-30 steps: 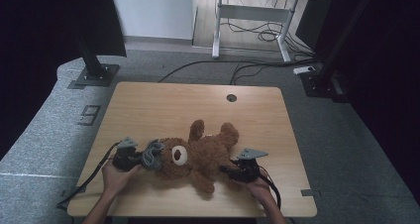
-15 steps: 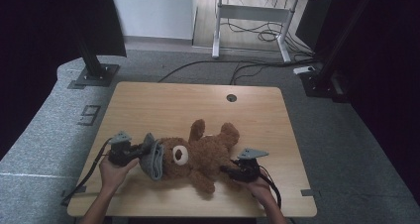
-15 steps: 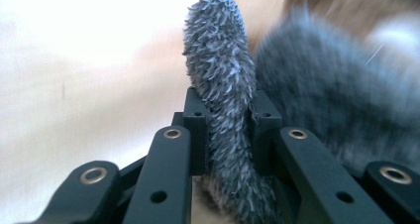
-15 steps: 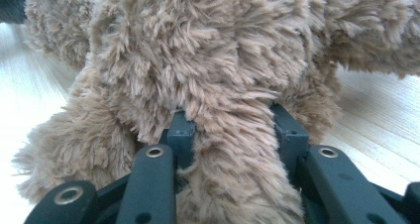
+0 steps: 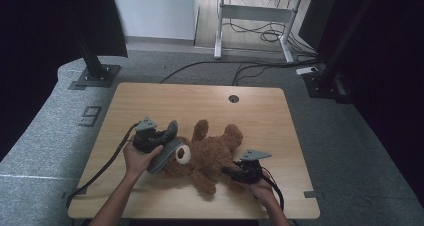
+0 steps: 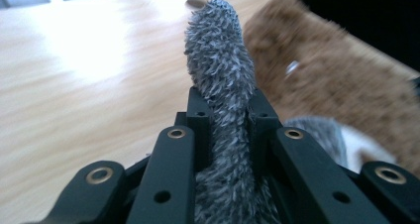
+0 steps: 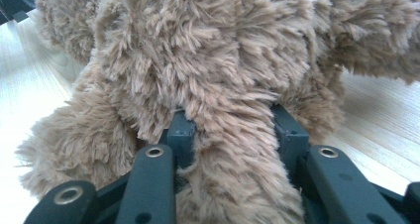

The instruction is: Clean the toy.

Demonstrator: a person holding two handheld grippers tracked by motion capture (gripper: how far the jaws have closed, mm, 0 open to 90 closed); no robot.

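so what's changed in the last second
The left gripper, shut on the grey hat, has lifted and pulled it up off the bear's head, away from the table edge. The right gripper has stayed put, clamped on the bear's limb; the bear lies where it was.

Wood table (image 5: pixel 150 101) w/ teddy bear (image 5: pixel 215 156).

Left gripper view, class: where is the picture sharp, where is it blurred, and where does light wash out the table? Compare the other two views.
Left gripper view: grey furry fabric sharp, brown teddy bear behind soft, glare bleaching the table. Right gripper view: fur crisp, tabletop overexposed at left. High view: evenly lit table, dark surroundings.
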